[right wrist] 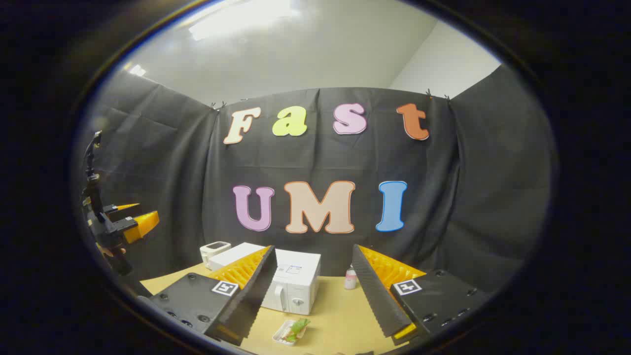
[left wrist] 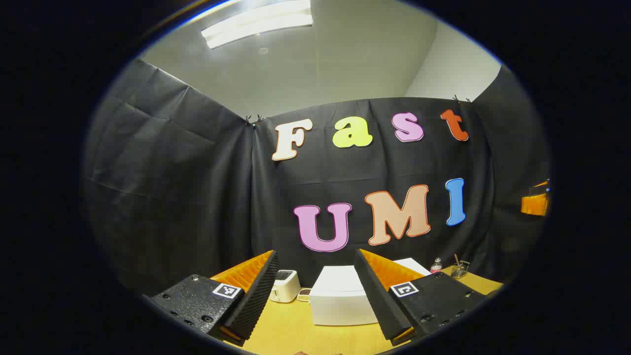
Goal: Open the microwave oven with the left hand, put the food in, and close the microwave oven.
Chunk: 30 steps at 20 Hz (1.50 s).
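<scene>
left tongs (left wrist: 314, 296): spread wide, empty
right tongs (right wrist: 311, 291): spread wide, empty
white boxy microwave oven (right wrist: 291, 283): door closed
food in small white tray (right wrist: 291, 330): on yellow wooden desk (right wrist: 335, 315)

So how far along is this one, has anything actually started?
Nothing looks done: the boxy white microwave oven sits shut on the yellow wooden table. Nothing is in hand; the left claw and right claw hover open and empty. The small white tray of green food waits in front. Opening, loading and closing all remain.

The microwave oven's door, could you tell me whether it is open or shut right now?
Shut. In the right gripper view the microwave oven has its door flush against its front, handle and knob facing out; the food tray lies on the table before it.
</scene>
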Each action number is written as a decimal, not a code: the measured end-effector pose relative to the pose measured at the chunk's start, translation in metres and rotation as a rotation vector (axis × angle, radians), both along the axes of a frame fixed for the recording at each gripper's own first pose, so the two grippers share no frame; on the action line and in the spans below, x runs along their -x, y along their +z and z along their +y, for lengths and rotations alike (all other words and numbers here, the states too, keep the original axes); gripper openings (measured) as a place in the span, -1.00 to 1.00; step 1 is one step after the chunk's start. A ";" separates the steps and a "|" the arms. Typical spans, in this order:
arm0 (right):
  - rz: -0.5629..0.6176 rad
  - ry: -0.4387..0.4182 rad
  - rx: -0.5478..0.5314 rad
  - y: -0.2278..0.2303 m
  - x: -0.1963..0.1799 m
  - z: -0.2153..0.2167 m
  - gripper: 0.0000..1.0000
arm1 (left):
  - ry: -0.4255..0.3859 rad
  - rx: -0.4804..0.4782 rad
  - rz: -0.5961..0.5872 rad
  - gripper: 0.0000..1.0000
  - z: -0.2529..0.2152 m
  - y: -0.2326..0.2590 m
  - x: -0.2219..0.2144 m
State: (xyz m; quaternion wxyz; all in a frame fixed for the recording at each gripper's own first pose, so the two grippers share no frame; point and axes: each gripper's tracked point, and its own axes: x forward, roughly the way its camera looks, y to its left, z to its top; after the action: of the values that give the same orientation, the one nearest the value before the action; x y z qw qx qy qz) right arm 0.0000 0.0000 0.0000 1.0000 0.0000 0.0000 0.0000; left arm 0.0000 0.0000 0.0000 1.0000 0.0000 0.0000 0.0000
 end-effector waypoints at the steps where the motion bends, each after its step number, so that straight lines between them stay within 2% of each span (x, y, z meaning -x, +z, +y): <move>1: -0.004 -0.003 0.001 0.001 0.000 -0.002 0.92 | -0.004 -0.001 -0.002 0.87 -0.002 0.001 0.001; 14: -0.022 -0.028 0.024 0.004 0.000 -0.006 0.93 | -0.024 0.021 0.015 0.89 -0.007 -0.008 0.002; 18: -0.013 -0.007 0.011 0.002 0.001 -0.001 0.93 | -0.032 0.033 0.039 0.89 -0.010 -0.015 0.000; 23: -0.029 -0.012 0.029 0.004 0.002 -0.003 0.93 | -0.067 0.077 0.070 0.89 -0.019 -0.027 -0.004; 30: -0.009 -0.015 0.033 -0.024 0.001 -0.009 0.93 | -0.190 0.127 0.112 0.89 -0.057 -0.066 -0.003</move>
State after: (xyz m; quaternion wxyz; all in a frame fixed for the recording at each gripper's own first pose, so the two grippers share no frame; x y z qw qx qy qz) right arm -0.0015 -0.0087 -0.0238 0.9998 -0.0165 -0.0043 -0.0077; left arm 0.0025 -0.0571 -0.0661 0.9919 -0.0632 0.0560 -0.0949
